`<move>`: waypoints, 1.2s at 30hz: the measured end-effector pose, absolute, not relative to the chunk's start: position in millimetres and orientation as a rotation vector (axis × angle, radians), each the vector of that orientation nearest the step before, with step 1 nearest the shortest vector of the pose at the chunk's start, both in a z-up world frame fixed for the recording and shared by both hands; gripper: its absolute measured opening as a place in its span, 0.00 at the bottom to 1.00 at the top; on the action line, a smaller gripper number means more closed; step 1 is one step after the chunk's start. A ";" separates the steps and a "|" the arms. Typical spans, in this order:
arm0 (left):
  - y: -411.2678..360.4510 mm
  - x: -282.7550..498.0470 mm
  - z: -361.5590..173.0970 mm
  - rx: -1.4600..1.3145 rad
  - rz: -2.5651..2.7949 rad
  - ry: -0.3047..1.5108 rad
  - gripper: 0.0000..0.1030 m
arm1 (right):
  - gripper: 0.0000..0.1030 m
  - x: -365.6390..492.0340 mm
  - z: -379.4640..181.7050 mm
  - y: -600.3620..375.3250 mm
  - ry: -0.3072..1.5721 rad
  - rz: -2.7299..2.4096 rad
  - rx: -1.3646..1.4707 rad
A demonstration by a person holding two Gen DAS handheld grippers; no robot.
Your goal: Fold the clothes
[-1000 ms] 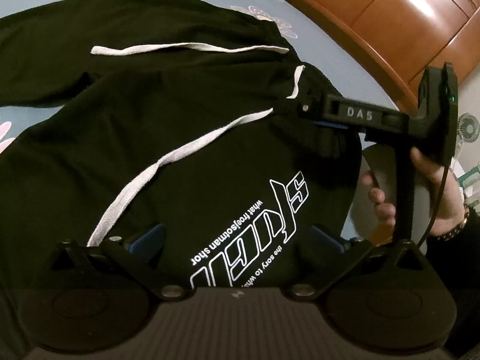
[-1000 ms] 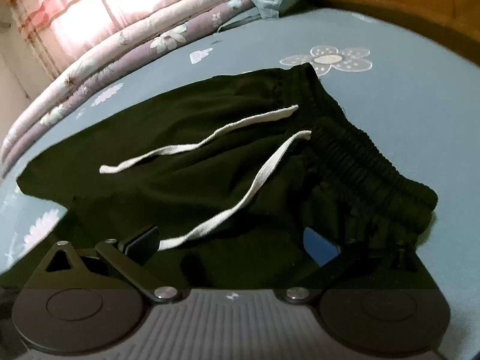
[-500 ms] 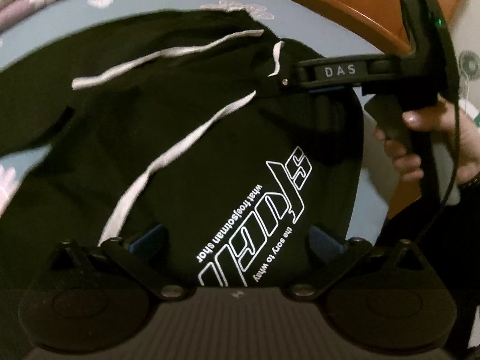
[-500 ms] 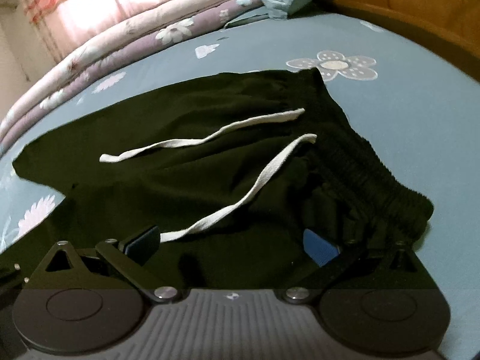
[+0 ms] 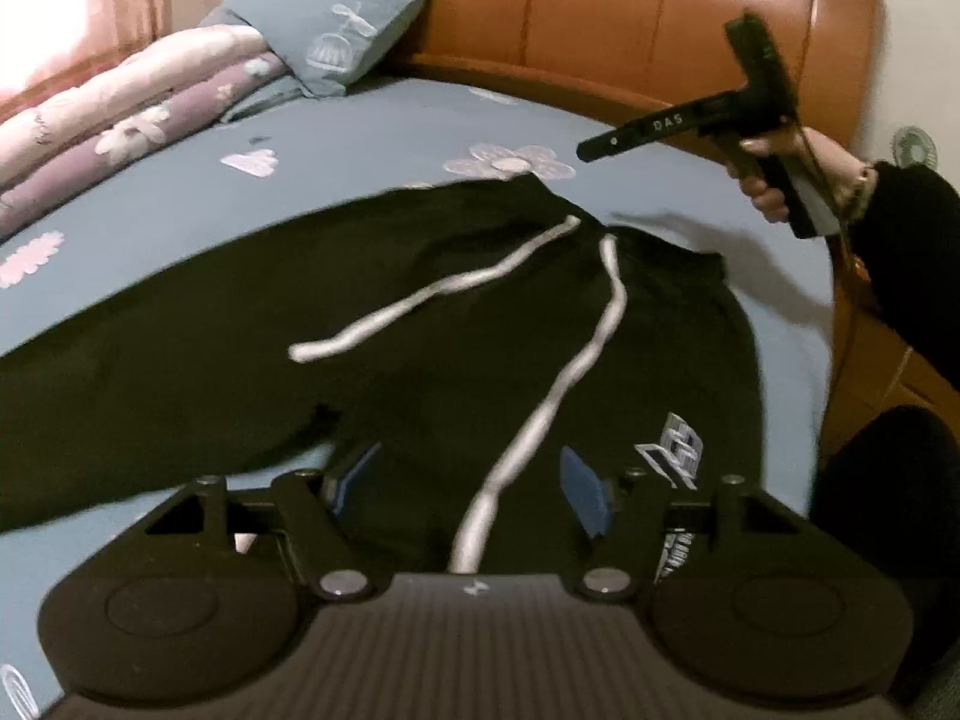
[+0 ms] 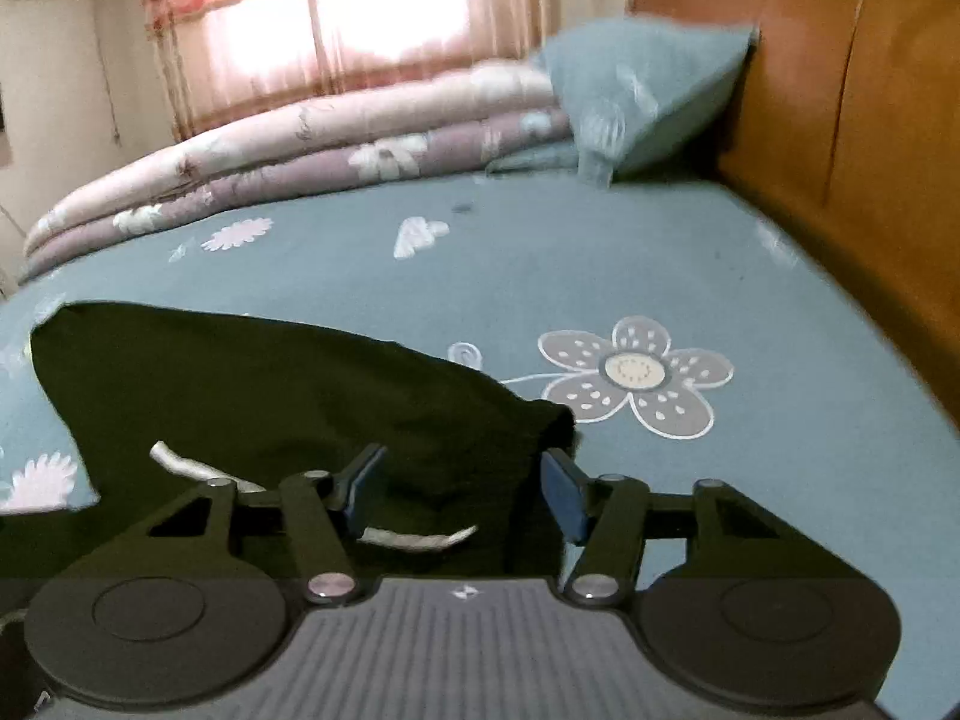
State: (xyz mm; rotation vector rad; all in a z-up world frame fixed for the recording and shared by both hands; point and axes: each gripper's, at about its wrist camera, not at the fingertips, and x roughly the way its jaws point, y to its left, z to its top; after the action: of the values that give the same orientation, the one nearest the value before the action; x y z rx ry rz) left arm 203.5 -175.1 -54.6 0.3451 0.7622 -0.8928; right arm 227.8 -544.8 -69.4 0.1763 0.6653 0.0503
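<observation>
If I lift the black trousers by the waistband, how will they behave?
Probably floppy: the black trousers lie flat and creased on the bedsheet, so the legs would likely hang. The loose white drawstrings would likely dangle and swing. Pushed, the fabric would probably bunch rather than slide.

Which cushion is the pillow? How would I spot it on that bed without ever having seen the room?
Start at the wooden headboard. Leaning against it, at the head end of the rolled pink quilts, is the pillow. It is grey-blue like the sheet, but it stands propped up and carries a pale printed motif.
</observation>
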 end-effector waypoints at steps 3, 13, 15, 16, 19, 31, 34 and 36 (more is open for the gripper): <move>-173.3 219.4 -58.1 0.324 -0.888 0.766 0.62 | 0.61 263.9 -88.1 -578.9 0.677 0.090 0.249; -172.3 262.8 -77.9 0.252 -0.880 0.797 0.62 | 0.61 343.3 -113.4 -572.7 0.735 0.275 0.069; -172.1 271.5 -81.9 0.238 -0.878 0.803 0.62 | 0.61 360.1 -110.9 -567.7 0.755 0.307 0.030; -172.0 275.9 -83.9 0.231 -0.877 0.806 0.62 | 0.61 369.6 -112.5 -566.0 0.775 0.326 0.025; -171.8 284.8 -86.7 0.230 -0.884 0.805 0.62 | 0.61 386.8 -116.8 -557.3 0.822 0.386 -0.011; -183.8 336.0 -85.8 0.252 -0.879 0.796 0.62 | 0.61 406.4 -131.6 -538.5 0.876 0.531 -0.097; -193.2 355.7 -80.8 0.288 -0.873 0.779 0.63 | 0.51 405.4 -129.4 -531.2 0.878 0.563 -0.138; -200.4 371.3 -75.6 0.325 -0.877 0.738 0.64 | 0.40 404.6 -128.8 -526.4 0.874 0.585 -0.156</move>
State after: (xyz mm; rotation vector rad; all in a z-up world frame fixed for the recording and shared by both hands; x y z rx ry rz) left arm 371.3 -200.4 -75.6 0.3245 0.7379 -0.8772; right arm 404.6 -526.4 -128.8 -0.1555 0.8742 0.5848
